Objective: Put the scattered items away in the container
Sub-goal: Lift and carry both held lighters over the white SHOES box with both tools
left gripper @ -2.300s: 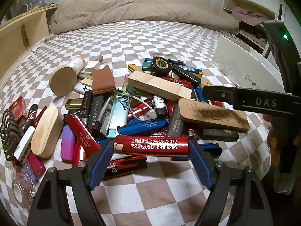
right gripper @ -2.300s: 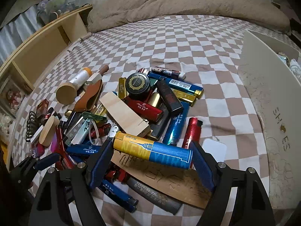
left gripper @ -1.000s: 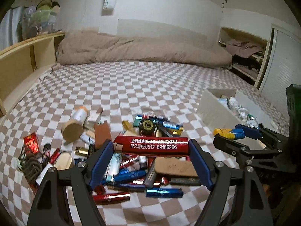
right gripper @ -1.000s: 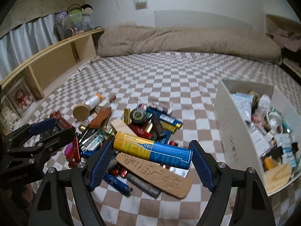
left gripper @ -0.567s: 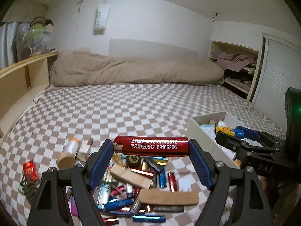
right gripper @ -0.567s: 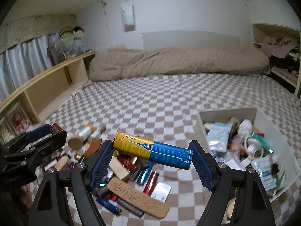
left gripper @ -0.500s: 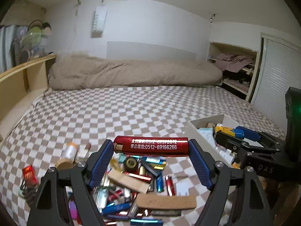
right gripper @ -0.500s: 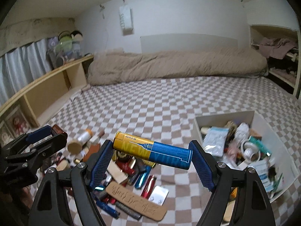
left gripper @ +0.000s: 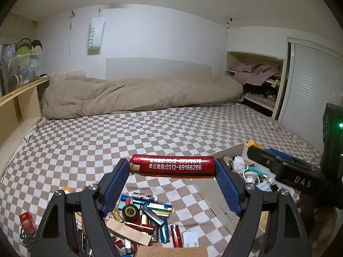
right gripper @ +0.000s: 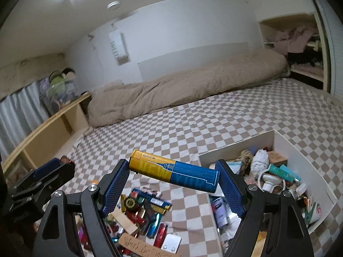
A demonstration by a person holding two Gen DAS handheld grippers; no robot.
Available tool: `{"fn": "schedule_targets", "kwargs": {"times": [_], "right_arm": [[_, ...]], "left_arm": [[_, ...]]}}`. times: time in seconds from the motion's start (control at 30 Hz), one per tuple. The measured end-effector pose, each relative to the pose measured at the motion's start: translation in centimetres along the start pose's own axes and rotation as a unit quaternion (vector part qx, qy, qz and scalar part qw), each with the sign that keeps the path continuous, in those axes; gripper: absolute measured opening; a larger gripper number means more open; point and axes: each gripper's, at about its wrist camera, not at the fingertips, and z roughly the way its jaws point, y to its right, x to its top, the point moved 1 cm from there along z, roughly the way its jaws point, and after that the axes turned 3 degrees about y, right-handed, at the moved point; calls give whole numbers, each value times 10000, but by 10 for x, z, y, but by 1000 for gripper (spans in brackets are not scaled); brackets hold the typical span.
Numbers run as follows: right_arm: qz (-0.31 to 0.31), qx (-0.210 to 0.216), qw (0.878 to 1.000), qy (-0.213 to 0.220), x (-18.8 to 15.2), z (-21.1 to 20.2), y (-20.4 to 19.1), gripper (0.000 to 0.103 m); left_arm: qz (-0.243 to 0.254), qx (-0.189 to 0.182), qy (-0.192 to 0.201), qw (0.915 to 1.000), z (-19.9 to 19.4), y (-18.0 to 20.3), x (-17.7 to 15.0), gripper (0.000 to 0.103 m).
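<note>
The left claw (left gripper: 172,168) is clamped endwise on a red lighter (left gripper: 171,166), held level above the checkered bed (left gripper: 128,132). The right claw (right gripper: 173,174) is clamped on a yellow-and-blue lighter (right gripper: 174,174), tilted, beside the white container (right gripper: 304,165). The scattered pile (right gripper: 139,209) is seen below on the bed.

Checkered bed (left gripper: 133,132) with rumpled beige duvet (left gripper: 137,94), lighter pile (left gripper: 141,214), white box (right gripper: 317,171).
</note>
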Motion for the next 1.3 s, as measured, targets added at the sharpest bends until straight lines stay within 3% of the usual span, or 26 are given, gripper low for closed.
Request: {"fn": "schedule_targets", "kwargs": {"times": [0.23,0.43,0.83,1.1,1.3], "right_arm": [[307,-415,9986,117,14,8,26,82],[489,-773,9957,147,14,14,54,82],[701,-1224,9895,-298,-10,33,107,82],[489,-1768,9807,-682,-34,33,126,82],[578,-1816,9770,-952,-46,39,140,82]], "left_arm": [[15,-217,-119,9997,24,22,9,81],[-100,-624,-227,9977,48,43,12,81],[-272,-1180,-569,9910,92,83,12,81],[-101,-1277,-802,9885,113,110,12,81],[23,-1307,-960,9868,125,129,6,81]]}}
